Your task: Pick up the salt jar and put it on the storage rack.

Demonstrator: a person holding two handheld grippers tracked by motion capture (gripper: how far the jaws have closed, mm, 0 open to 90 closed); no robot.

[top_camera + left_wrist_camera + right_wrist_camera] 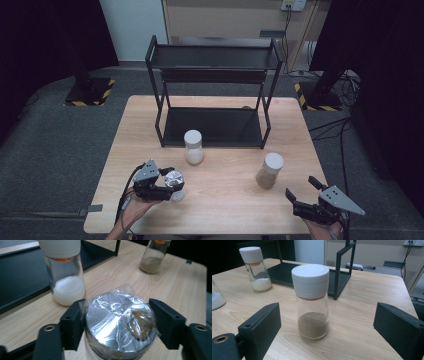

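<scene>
Left jaws clamped on the foil-capped jar

My left gripper (117, 322) squeezes the plastic-wrapped foil-capped jar (118, 325) near the table's (225, 200) front-left corner; my right gripper (327, 327) stands wide open, holding nothing, facing the brown-powder shaker (312, 302) toward the front-right edge.

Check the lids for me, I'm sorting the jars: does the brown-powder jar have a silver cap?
No, the brown-powder jar wears a white cap; the silver one tops the jar in the left gripper.
</scene>
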